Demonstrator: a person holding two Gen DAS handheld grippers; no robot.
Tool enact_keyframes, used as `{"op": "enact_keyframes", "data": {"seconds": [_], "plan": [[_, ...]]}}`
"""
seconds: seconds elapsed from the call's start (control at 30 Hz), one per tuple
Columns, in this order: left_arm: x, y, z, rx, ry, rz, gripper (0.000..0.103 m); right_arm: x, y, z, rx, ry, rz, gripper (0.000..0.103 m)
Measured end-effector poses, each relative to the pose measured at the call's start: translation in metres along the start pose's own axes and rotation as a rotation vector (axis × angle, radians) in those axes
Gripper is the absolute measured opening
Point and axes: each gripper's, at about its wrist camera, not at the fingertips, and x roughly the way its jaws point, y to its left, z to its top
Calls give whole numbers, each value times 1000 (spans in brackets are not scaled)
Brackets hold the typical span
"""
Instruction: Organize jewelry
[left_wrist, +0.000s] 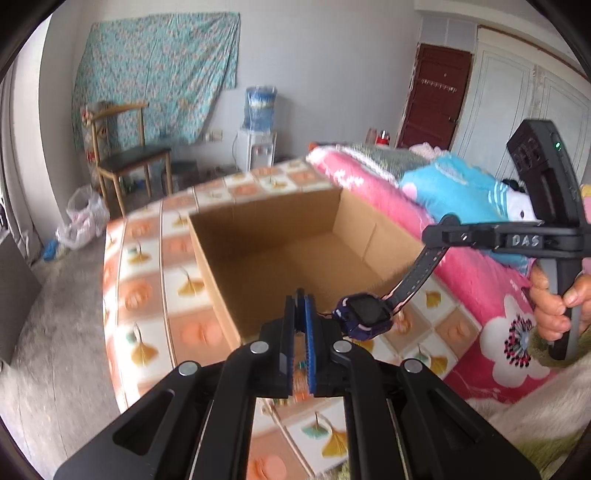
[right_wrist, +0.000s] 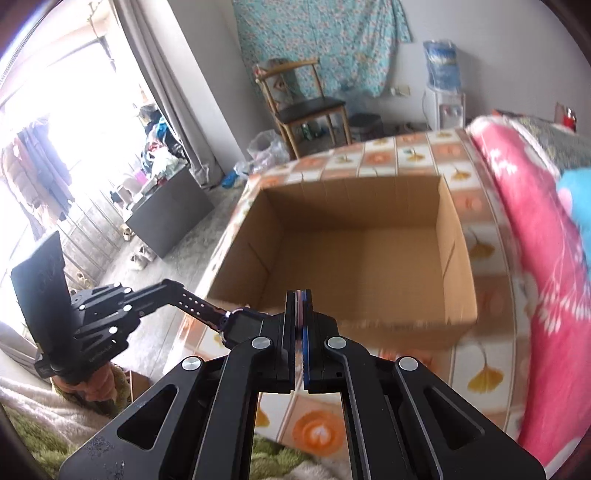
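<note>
Closest to the lens, my left tool has its jaws drawn nearly together on one strap end of the watch, just in front of the near rim of the cardboard box. My right tool is pressed fully together on the opposite strap, a thin pink edge showing between its pads. From the left wrist view, the right tool enters to the right of the box, gripping the perforated dark strap, which slopes down to the watch case. From the right wrist view, the left tool reaches in to the left of the box, and the watch shows a dark square face, partly hidden behind my own tool.

The watch hangs stretched between both tools, above the bed and just outside the near wall of the box; no part of it touches the box. The box stands open with a bare brown floor, resting on a bedsheet of orange and white squares. A pink flowered blanket lies to the right of the box. My right hand clasps the handle beyond that blanket's edge. Behind the box stand a wooden chair and a water dispenser.
</note>
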Motion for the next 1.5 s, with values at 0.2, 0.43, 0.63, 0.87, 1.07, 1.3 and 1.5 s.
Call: {"op": "enact_keyframes", "data": {"seconds": [0.2,0.43,0.63,0.87,1.07,1.3,1.5], "plan": [[35,17,47,36,-34,92,5,35,-15,52,-56,-19,-6,1],[122,40,68,94,130,215,5,124,-41,97,-65,121,-40,1],[186,53,74,160,287,291,5,185,-58,109,-90,213,-119,1],[235,66,74,153,427,351,13,225,-76,110,-130,277,-186,5],[231,64,75,147,406,367,40,213,-89,109,-120,251,-207,31],[176,52,86,83,287,340,59,155,-93,118,-80,137,-202,41],[78,38,77,1,96,279,80,76,-74,96,-66,37,-94,55]]}}
